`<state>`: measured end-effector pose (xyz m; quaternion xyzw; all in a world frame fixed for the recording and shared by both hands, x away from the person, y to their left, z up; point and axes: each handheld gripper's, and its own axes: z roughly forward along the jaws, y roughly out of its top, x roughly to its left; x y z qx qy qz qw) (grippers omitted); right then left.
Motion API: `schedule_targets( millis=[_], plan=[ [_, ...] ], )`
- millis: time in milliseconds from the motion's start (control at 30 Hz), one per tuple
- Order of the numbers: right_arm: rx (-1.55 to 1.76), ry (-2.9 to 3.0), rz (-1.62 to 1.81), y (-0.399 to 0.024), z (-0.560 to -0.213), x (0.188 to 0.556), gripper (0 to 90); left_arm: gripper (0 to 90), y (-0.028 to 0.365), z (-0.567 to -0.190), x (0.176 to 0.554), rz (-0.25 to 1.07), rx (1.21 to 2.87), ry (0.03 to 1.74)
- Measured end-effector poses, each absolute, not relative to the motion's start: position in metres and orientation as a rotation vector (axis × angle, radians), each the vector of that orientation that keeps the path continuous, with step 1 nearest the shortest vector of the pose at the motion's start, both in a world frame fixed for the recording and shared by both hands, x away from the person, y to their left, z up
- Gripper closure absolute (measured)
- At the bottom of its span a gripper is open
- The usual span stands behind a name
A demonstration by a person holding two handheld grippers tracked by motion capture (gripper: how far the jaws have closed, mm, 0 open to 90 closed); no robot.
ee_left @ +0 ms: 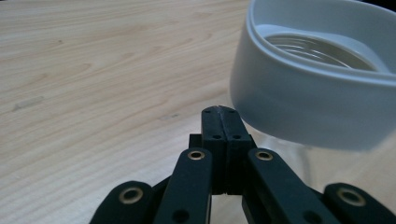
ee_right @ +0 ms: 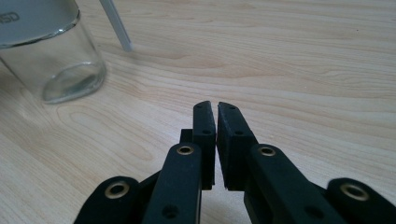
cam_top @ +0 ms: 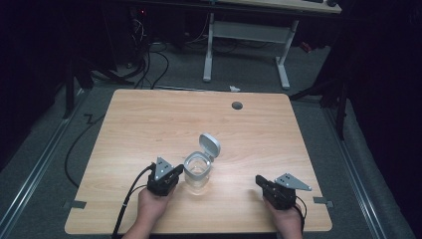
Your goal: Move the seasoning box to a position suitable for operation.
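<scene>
A clear glass jar [cam_top: 197, 175] with a grey collar stands on the wooden table [cam_top: 149, 119], its grey flip lid [cam_top: 210, 145] tilted up behind it. My left gripper [cam_top: 180, 171] sits just left of the jar, tips close to its collar. In the left gripper view the left gripper [ee_left: 219, 111] is shut with nothing in it, and the jar's collar [ee_left: 317, 93] looms at the right. My right gripper [cam_top: 259, 179] rests to the jar's right, well apart from it. In the right gripper view the right gripper [ee_right: 216, 108] has a narrow empty gap between its jaws, and the jar [ee_right: 51, 56] is at the upper left.
A round cable hole [cam_top: 237, 105] lies near the table's far edge. A white desk frame [cam_top: 246, 45] and cables stand on the floor beyond. The table's near edge runs just under my hands.
</scene>
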<state>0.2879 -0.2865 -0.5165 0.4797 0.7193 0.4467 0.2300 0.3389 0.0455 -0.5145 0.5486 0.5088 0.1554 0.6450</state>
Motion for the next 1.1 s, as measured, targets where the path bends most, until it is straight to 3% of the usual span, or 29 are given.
schedule_targets(
  millis=[267, 567, 1100],
  plan=[
    [1.327, 1.987, 1.235, -0.283, -0.517, 0.291, 86.2, 90.0, 0.035, -0.515, 0.321, 0.316, 1.256, 1.124],
    [1.319, 2.015, 1.228, -0.279, -0.520, 0.292, 86.2, 84.0, 0.045, -0.517, 0.312, 0.329, 1.244, 1.125],
    [1.308, 2.023, 1.227, -0.274, -0.520, 0.291, 86.4, 88.3, 0.035, -0.520, 0.304, 0.301, 1.280, 1.097]
  ],
)
